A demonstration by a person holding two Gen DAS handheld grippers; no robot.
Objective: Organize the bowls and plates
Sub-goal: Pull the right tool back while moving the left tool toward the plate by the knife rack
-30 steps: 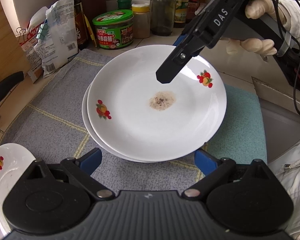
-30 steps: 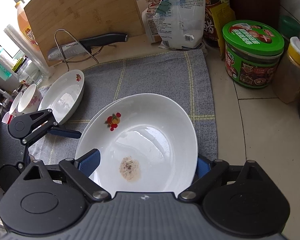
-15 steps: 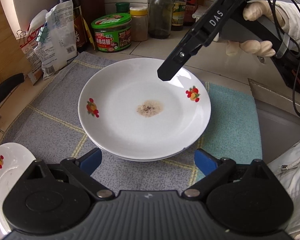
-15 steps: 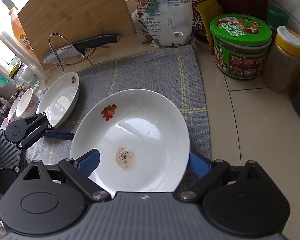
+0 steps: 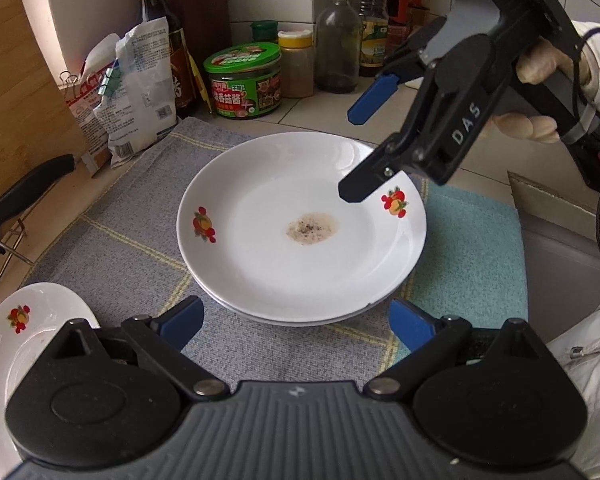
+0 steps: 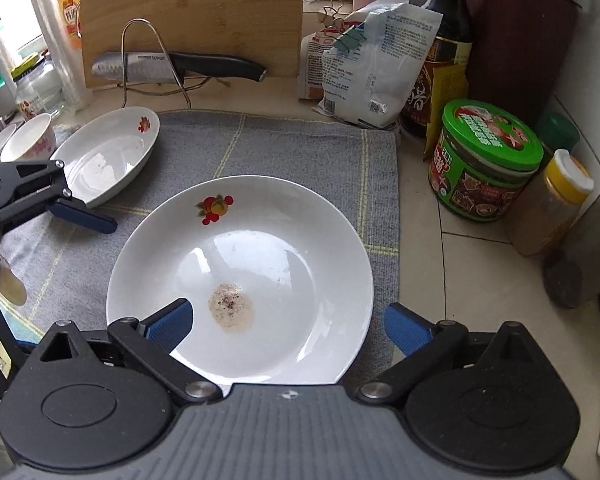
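Along the back of the surface (image 6: pixel 452 264) stand many kitchen things: a green-lidded jar (image 6: pixel 485 160), a yellow-capped spice jar (image 6: pixel 548 208), a dark sauce bottle (image 6: pixel 446 52) and a clipped plastic bag (image 6: pixel 374 68). A wooden cutting board (image 6: pixel 192 16) leans upright behind a knife (image 6: pixel 176 66) that lies in a wire stand. A grey cloth (image 6: pixel 300 144) covers the middle of the surface, and a teal cloth (image 5: pixel 472 248) lies beside it, near the sink edge.

On the grey cloth rest 2 white plates, one stacked on the other. The top plate (image 5: pixel 300 224) has small fruit pictures on its rim and a brownish speckled stain in its centre. The lower plate (image 5: pixel 300 318) shows only as a thin edge under the near side.

A third plate (image 6: pixel 108 156) with the same fruit picture lies at the left edge of the cloth, partly off it, and 2 small bowls (image 6: pixel 30 138) stand just beyond it.

The right tongs (image 6: pixel 288 324) hang over the far-right rim of the stack, held by a gloved hand (image 5: pixel 540 68). Its jaws have just been opening and are spread wide; they do not press the plate. The left tongs (image 5: pixel 296 320) are also released, at the near side of the stack, with nothing gripped. Nothing blocks the plates from above except the right tongs themselves.
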